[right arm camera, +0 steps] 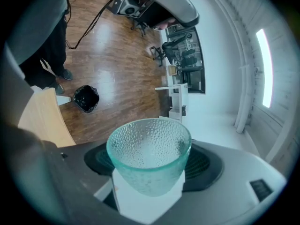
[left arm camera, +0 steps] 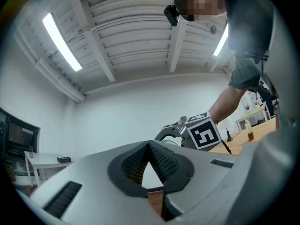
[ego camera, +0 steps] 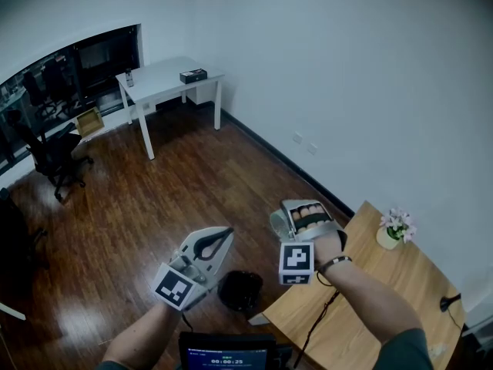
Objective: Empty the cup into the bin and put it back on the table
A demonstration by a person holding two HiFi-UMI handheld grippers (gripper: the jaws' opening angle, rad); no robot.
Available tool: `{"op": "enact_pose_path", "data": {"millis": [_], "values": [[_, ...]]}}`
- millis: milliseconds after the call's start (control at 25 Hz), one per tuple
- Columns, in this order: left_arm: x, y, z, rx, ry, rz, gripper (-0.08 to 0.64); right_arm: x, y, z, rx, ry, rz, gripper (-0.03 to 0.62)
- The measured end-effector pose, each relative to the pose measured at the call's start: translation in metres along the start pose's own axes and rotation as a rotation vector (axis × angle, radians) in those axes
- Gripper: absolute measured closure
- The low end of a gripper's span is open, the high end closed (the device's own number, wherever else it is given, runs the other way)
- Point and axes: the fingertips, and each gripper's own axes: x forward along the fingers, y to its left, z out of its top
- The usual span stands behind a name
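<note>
Item: cup point(right arm camera: 149, 153), dimpled glass, clamped in R gripper point(ego camera: 302, 218), over floor betw. bin point(ego camera: 240, 290) & table point(ego camera: 385, 284); looks empty. L gripper point(ego camera: 214, 243) clenched on nothing. We'd hold firm and set it upright on bare wood.

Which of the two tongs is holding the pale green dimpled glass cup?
The right tongs are shut on the pale green dimpled glass cup. The left tongs are shut tip to tip with nothing between them.
</note>
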Motion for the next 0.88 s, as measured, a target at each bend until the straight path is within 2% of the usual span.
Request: {"op": "enact_pose_path", "data": {"millis": [400, 600, 800, 880], "values": [[0.001, 0.005, -0.004, -0.01, 0.0, 0.004, 0.568, 0.0, -0.003, 0.002, 0.184, -0.057, 0.045, 0.193], [0.0, 0.007, -0.003, -0.018, -0.008, 0.002, 0.568, 0.002, -0.005, -0.004, 0.391, -0.089, 0.083, 0.193], [0.001, 0.004, 0.001, -0.021, -0.025, -0.014, 0.568, -0.006, -0.017, -0.012, 0.682, -0.191, 0.114, 0.193], [-0.002, 0.004, 0.003, -0.027, -0.031, -0.022, 0.569, -0.013, -0.022, -0.014, 0.827, -0.246, 0.126, 0.192]]}}
